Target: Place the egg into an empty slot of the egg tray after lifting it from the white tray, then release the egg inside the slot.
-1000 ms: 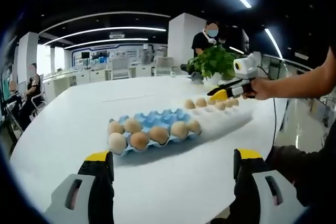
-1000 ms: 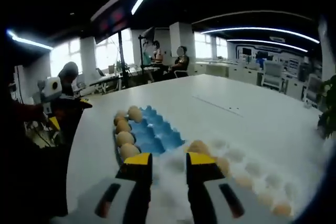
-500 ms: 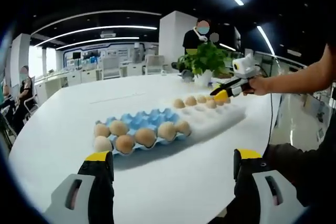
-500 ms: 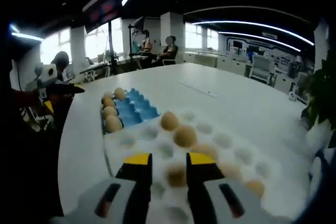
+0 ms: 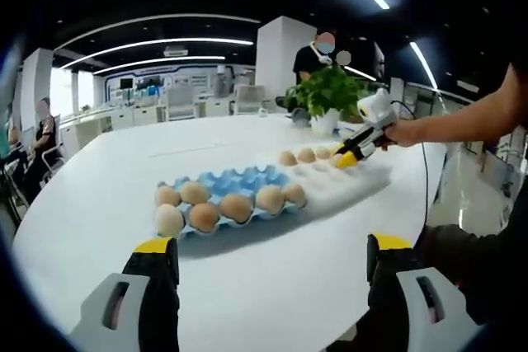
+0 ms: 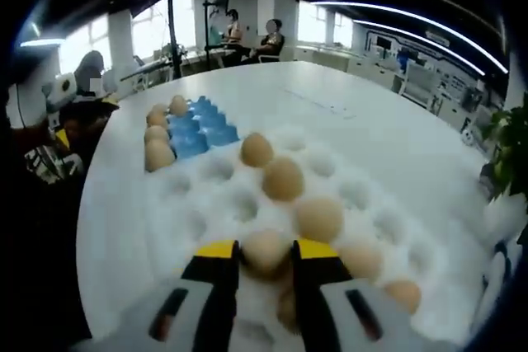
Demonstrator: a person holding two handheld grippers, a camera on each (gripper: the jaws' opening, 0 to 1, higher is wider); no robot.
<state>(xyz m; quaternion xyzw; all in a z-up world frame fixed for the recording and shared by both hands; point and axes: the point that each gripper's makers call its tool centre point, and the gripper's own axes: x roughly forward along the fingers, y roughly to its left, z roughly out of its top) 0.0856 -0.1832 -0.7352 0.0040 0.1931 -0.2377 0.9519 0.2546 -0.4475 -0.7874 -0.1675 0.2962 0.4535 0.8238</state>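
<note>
- Left gripper view: your left gripper (image 5: 271, 265) hangs low over the white table (image 5: 99, 204) with its jaws spread wide and nothing between them.
- Beyond it lies the blue egg tray (image 5: 233, 195), with eggs along its near edge and empty slots in the rows behind.
- The white tray (image 5: 356, 179) lies touching the egg tray's far end. There your right gripper (image 5: 351, 154), held in the hand (image 5: 404, 131), dips onto the row of eggs.
- A potted plant (image 5: 330, 92) stands beyond the white tray.
- Right gripper view: the right gripper's (image 6: 264, 251) yellow tips stand on either side of the egg (image 6: 266, 251), which still sits in a white tray (image 6: 198, 212) pocket. The jaws are narrow and look to touch it, but you cannot tell whether they have clamped.
- More eggs run in a line away from it toward the egg tray (image 6: 196, 128), which lies past the white tray's far end.
- Step in hand — the pick; lifting, carrying and release are not yet done.
- Next move, as a judgement — confirm a gentle hold, raise the egg straight out of its pocket, then carry it to an empty blue slot.
- No brand, label or writing can be read in either view.
</note>
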